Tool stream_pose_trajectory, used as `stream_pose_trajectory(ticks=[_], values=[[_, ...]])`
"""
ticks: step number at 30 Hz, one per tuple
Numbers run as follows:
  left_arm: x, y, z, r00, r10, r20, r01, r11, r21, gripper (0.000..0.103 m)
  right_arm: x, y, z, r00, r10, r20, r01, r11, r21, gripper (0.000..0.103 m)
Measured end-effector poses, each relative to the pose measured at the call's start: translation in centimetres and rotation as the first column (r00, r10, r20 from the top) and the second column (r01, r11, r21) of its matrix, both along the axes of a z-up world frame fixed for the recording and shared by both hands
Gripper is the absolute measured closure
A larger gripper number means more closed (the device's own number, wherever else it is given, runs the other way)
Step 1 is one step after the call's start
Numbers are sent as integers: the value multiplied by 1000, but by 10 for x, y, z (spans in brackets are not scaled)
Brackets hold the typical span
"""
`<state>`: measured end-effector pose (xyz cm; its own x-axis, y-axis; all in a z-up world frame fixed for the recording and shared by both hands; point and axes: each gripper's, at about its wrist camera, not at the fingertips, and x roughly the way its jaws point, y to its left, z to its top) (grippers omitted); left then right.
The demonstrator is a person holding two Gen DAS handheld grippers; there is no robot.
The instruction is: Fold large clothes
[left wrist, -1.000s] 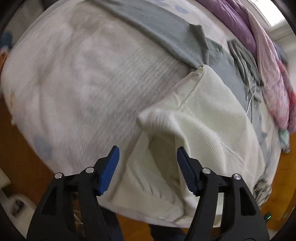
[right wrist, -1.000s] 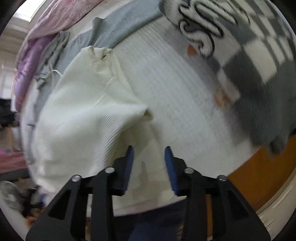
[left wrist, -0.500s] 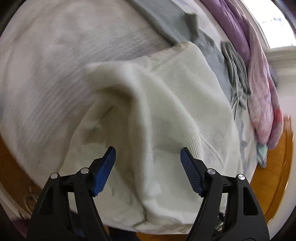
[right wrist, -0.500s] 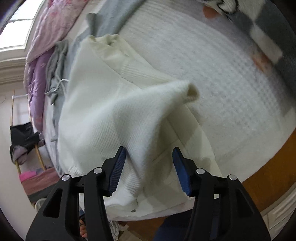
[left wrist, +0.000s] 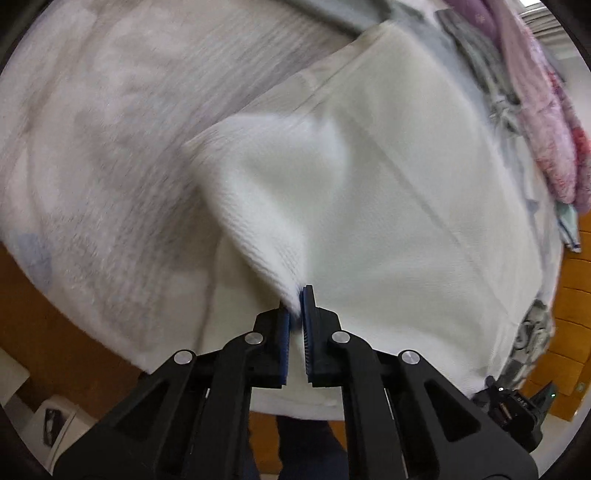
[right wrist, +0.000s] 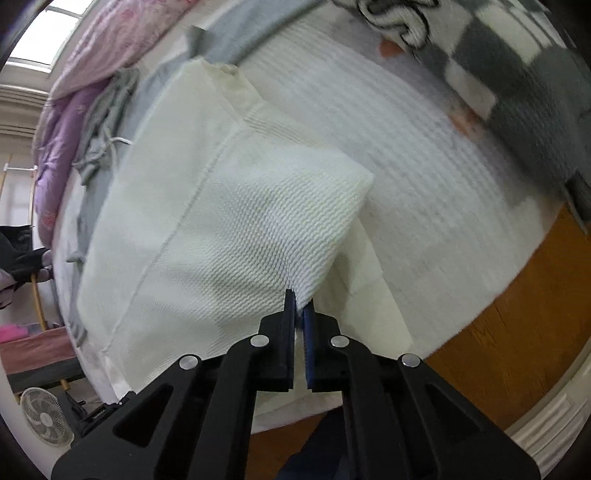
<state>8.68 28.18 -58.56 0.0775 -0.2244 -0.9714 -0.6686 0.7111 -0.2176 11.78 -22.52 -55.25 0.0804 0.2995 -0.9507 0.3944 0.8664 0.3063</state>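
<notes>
The cream knit garment [left wrist: 388, 192] lies spread on the bed [left wrist: 110, 140], its lower part reaching the bed's near edge, with a sleeve folded in over the body on each side. The left gripper [left wrist: 298, 295] is pressed together on the tip of one folded sleeve, the cloth pinched between its blue pads [left wrist: 307, 321]. The right gripper [right wrist: 300, 301] is likewise clamped on the tip of the other sleeve, and a fold of waffle-textured cloth rises from its pads. In the left wrist view the sleeve and the bed cover are smeared by motion blur, so the weave there is hard to read. The garment's hem is hidden behind both gripper bodies. Toward the far edge of the bed lie a grey garment [right wrist: 236, 33] and a pink and purple quilt [right wrist: 110, 40]; a grey checked blanket [right wrist: 509, 74] is cut off by the frame at the bed's far right corner. A fan [right wrist: 44, 421] stands on the floor, partly cropped.
</notes>
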Motion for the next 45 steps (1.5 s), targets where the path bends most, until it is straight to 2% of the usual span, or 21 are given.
stream_pose_trajectory(ticks=[2,5,9,11,12,13,15,16,21,23,24,25,26,32,35,37,38,39,41,43,45], values=[[-9,2,-15,998,2,-64,0,1000,25,100,-1,0,-14,999,31,-37,-33,998,-52,101],[-17,4,-20,999,24,-42,-24,1000,3,100,-8,-11,-38,994,7,-111,-21,992,-126,103],[-27,12,-10,995,87,40,-83,992,-96,95,-14,-25,-32,996,-64,-64,66,997,35,102],[-29,15,1,985,138,105,-123,983,-137,51,-16,-24,-20,996,-80,-41,85,987,133,97],[-31,17,7,978,163,131,-146,980,-132,43,-18,-24,-14,995,-89,-42,95,983,159,89],[-34,18,11,972,179,150,-159,978,-136,41,-18,-23,-8,994,-101,-41,106,981,163,74],[-37,19,14,962,212,171,-183,969,-168,41,-20,-22,-1,989,-146,-15,146,963,225,55],[-38,20,13,959,224,172,-194,965,-175,41,-20,-22,-1,988,-154,-16,153,957,247,53],[-31,18,-4,944,295,145,-257,938,-234,39,5,-4,-25,989,-140,-55,149,954,262,53],[-32,14,-2,937,320,143,-277,926,-257,39,11,3,-35,990,-126,-70,139,959,248,62],[-34,9,-1,931,334,145,-285,917,-279,39,13,8,-38,991,-105,-83,121,966,228,75],[-39,5,5,928,342,148,-290,913,-287,34,15,9,-39,992,-96,-86,112,970,214,78],[-48,5,9,928,342,150,-290,913,-288,29,16,11,-39,992,-91,-83,107,973,205,78],[-48,-4,19,934,301,190,-253,937,-243,27,12,6,-41,991,-80,-110,100,977,189,90],[-30,0,1,925,334,182,-290,928,-234,27,11,2,-44,982,-130,-134,156,966,206,84],[-16,0,-9,931,326,165,-285,930,-231,32,6,-2,-44,977,-162,-141,193,950,247,63],[-8,-2,-11,942,299,153,-264,940,-214,50,6,0,-45,977,-161,-141,193,949,250,62],[-1,-5,-13,957,253,141,-222,954,-202,60,6,1,-45,979,-149,-138,179,952,248,61],[7,-10,-12,972,197,131,-172,969,-178,80,11,7,-44,990,-82,-113,105,971,213,69],[9,-13,-8,979,164,120,-145,977,-154,90,12,10,-43,994,-20,-106,37,987,158,100],[3,-15,-6,983,154,96,-140,981,-130,94,14,13,-41,994,-22,-106,38,987,155,101]])
